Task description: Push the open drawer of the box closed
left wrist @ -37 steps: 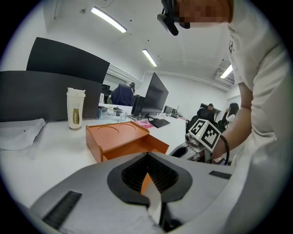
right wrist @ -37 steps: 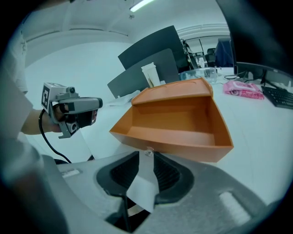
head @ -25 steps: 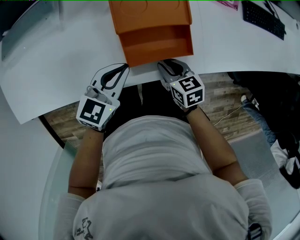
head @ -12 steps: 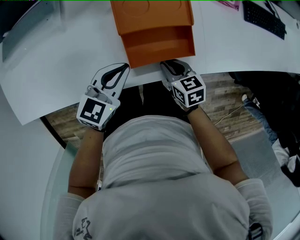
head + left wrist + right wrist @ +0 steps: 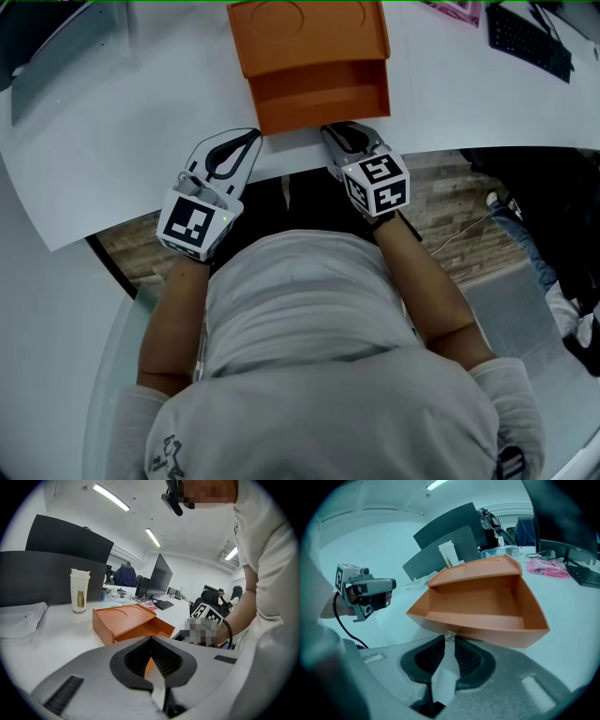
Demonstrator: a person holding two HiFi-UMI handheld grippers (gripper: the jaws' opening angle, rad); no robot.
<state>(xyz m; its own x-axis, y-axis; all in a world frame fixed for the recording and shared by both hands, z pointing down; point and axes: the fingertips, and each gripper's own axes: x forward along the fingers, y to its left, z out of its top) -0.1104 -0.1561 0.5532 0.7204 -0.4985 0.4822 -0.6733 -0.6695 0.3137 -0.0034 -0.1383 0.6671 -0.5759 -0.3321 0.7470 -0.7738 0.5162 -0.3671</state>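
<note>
Orange rectangular drawer (image 5: 319, 98) sits open. Your right gripper (image 5: 449, 642), jaws just closed in, pinches its small clear knob (image 5: 449, 636), while your left gripper (image 5: 151, 642) is closed on nothing — unbraced, the orange box (image 5: 309, 33) may slide.

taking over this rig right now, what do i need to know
Left gripper: shut, empty, at the white table edge, left of the drawer.
Right gripper: jaws have just been closing; tips now pinch the drawer knob.
Orange box sits on the table, its drawer empty and well out.
Done: knob gripped. Left: push the drawer fully in.
</note>
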